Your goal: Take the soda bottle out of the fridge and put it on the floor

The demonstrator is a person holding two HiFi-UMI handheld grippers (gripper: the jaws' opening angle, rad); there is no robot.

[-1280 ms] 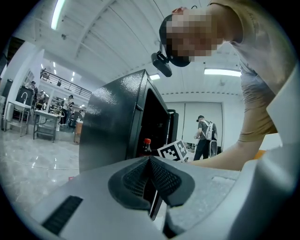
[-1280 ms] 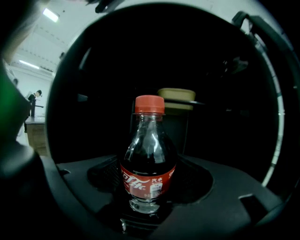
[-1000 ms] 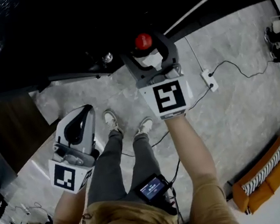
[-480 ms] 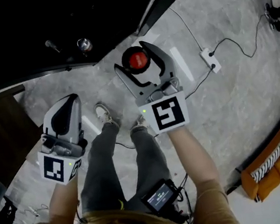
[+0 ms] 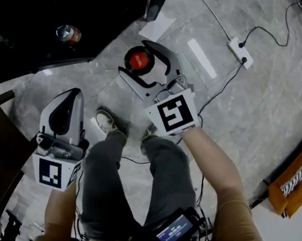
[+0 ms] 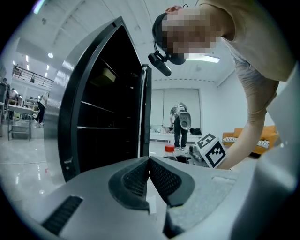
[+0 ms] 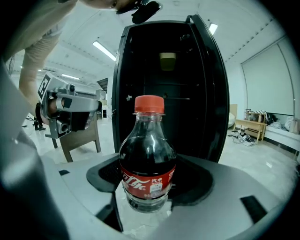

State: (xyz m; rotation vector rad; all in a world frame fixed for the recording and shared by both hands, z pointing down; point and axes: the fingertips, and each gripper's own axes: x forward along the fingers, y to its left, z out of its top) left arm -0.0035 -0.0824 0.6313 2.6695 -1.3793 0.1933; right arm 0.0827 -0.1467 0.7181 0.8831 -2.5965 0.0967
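The fridge (image 5: pixel 41 15) is the big dark thing at 11 o'clock in the head view. In the right gripper view its door stands open, and it is dark inside. The grey floor (image 5: pixel 260 107) fills the rest, from 12 o'clock round to 5 o'clock. The person stands in the middle, with shoes (image 5: pixel 105 121) pointing to 12 o'clock.

The right gripper (image 5: pixel 145 68) is just above the middle, over bare floor by the fridge. Its fingers (image 7: pixel 101 176) pinch the bottle (image 7: pixel 147 159) on both sides, low on its body, by the red label. The bottle stands straight up with its red cap on top. It is full of dark soda.

The left gripper (image 6: pixel 149 176) is at 9 o'clock, well apart from the bottle. Its fingers (image 6: pixel 133 180) are pressed together and hold nothing.

A small can (image 5: pixel 66 34) sits in the dark of the fridge at 11 o'clock. A white power strip (image 5: pixel 240 51) lies on the floor at 2 o'clock.

So the first part looks done: the bottle is out of the fridge. I think it is up in the air, not on the floor yet. What is left is to bring it down, stand it on the floor and let go.
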